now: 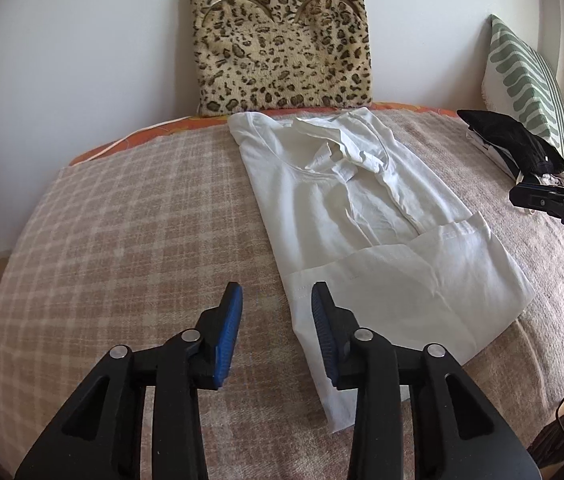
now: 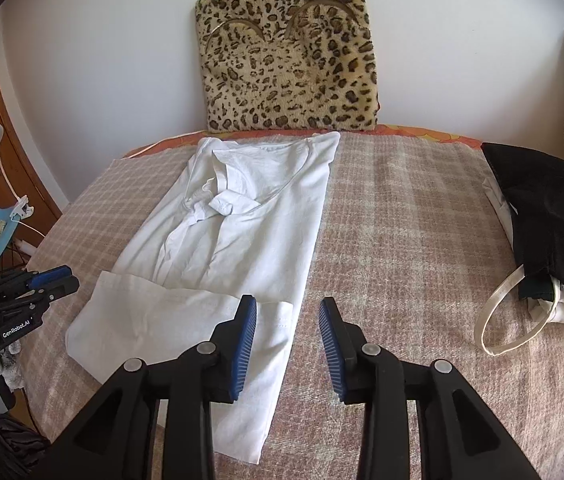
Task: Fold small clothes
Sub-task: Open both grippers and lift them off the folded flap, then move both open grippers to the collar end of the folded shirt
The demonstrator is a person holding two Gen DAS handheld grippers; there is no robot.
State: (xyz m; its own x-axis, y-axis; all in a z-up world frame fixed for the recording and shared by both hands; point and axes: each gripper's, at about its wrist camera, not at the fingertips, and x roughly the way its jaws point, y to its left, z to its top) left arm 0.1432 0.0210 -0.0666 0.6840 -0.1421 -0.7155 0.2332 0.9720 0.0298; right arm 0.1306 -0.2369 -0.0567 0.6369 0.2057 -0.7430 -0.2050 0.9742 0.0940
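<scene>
A white T-shirt (image 1: 366,216) lies partly folded into a long strip on the plaid blanket, collar at the far end, its near hem turned up across it. It also shows in the right wrist view (image 2: 237,240). My left gripper (image 1: 277,300) is open and empty, hovering over the shirt's near left edge. My right gripper (image 2: 288,312) is open and empty over the shirt's near right edge. The left gripper shows at the left edge of the right wrist view (image 2: 47,280); the right gripper shows at the right edge of the left wrist view (image 1: 550,200).
A leopard-print cushion (image 1: 282,36) leans on the wall behind the shirt. A pile of folded black and white clothes (image 2: 550,216) with a cream strap (image 2: 510,312) lies at the right. A green-patterned pillow (image 1: 526,80) stands beyond it. The plaid blanket (image 1: 141,240) covers the bed.
</scene>
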